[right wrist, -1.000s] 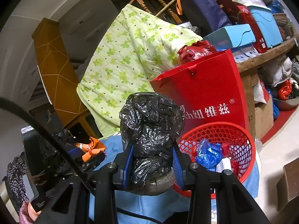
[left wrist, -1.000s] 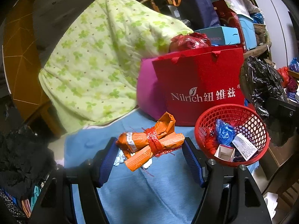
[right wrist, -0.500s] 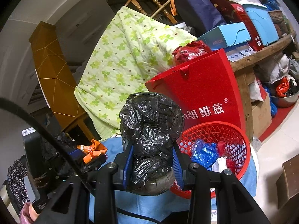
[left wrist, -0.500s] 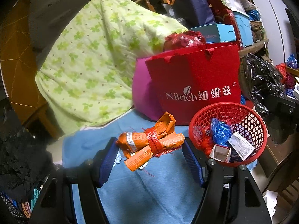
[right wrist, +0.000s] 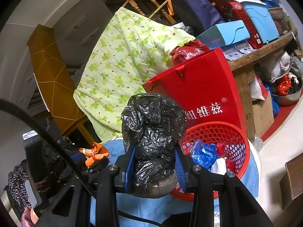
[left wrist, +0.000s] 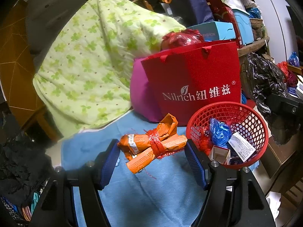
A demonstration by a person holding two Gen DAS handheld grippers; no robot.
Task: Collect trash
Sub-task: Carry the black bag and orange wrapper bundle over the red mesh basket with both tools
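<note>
The right gripper point(right wrist: 155, 162) is clamped on a black bag point(right wrist: 153, 132), held just left of the red basket point(right wrist: 227, 132). The left gripper point(left wrist: 152, 160) gapes wide around an orange bundle point(left wrist: 151, 143), pads apart from it, lying on the blue-clothed worktop point(left wrist: 151, 198) beside the basket point(left wrist: 261, 132).

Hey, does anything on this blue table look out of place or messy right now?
Yes. An orange wrapper bundle, tied with frayed red string, lies loose on the blue cloth outside the red basket, between the left gripper's open fingers. The right gripper is clamped on a crumpled black bag.
</note>
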